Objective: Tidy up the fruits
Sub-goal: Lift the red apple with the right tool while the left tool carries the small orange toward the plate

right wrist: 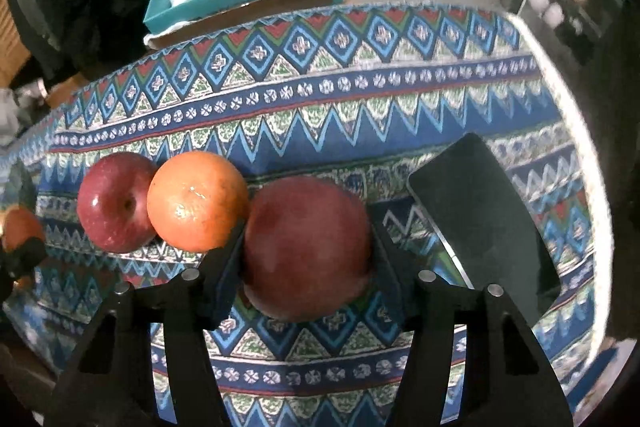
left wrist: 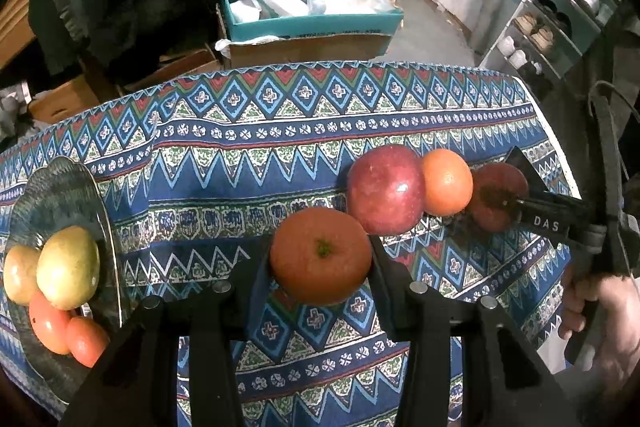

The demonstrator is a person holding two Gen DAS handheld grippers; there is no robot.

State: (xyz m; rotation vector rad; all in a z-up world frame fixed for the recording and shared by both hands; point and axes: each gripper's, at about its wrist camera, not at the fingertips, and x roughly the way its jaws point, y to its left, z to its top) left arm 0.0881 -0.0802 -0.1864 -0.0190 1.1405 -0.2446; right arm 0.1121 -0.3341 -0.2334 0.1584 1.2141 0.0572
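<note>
My left gripper (left wrist: 320, 259) is shut on an orange (left wrist: 320, 255), held just above the patterned cloth. My right gripper (right wrist: 306, 247) is shut on a red apple (right wrist: 306, 247); it shows in the left wrist view (left wrist: 520, 193) at the right with that apple (left wrist: 496, 197). A second red apple (left wrist: 386, 189) (right wrist: 114, 202) and a second orange (left wrist: 447, 182) (right wrist: 197, 201) lie side by side on the cloth between the grippers. A glass plate (left wrist: 60, 187) at the left holds two yellow-green fruits (left wrist: 68, 267) and two orange-red fruits (left wrist: 52, 323).
A black flat phone-like slab (right wrist: 484, 219) lies on the cloth right of my right gripper. The table's far edge (left wrist: 320, 67) drops to boxes (left wrist: 312, 23) with bags. A shoe rack (left wrist: 560, 15) stands at the far right.
</note>
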